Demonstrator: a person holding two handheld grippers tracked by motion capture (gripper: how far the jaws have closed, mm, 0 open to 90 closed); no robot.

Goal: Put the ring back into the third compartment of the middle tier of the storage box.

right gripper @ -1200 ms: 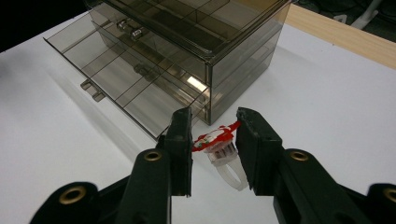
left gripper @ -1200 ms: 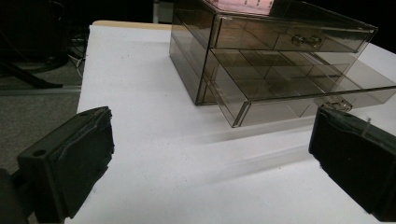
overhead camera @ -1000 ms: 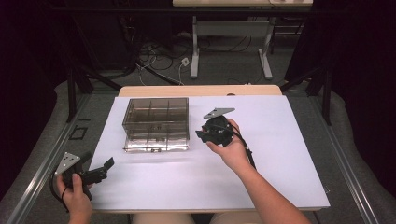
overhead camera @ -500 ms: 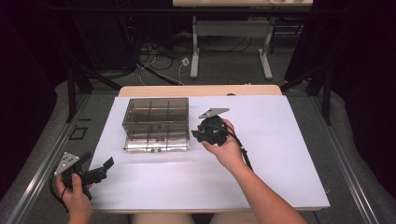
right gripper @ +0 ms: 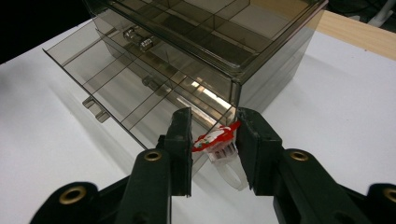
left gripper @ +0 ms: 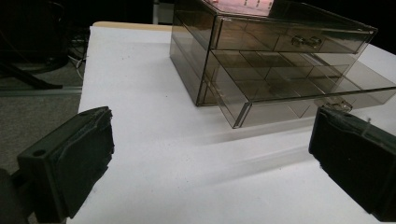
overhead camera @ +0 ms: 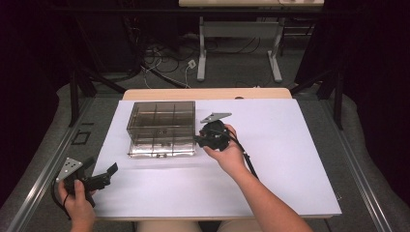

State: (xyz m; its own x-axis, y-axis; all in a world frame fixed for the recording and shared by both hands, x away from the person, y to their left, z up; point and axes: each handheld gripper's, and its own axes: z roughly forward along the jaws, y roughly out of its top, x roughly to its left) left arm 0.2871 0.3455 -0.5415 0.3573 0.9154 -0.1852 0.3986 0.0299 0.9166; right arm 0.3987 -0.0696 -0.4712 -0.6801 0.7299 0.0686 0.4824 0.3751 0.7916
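Right gripper [right gripper: 215, 140] clamped a small red-and-white ring [right gripper: 215, 138] | open bottom drawer [right gripper: 140, 100] of the clear box [overhead camera: 162, 126] lay just ahead, 11 o'clock | left gripper [overhead camera: 99, 178] open, empty, well apart.

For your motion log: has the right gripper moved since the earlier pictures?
Yes. The right gripper has edged left, closer to the drawer box.

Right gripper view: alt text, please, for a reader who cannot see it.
The right gripper pinches a small red-and-white ring between its fingers, just in front of the open lower drawer of a smoky clear plastic drawer box on a white table.
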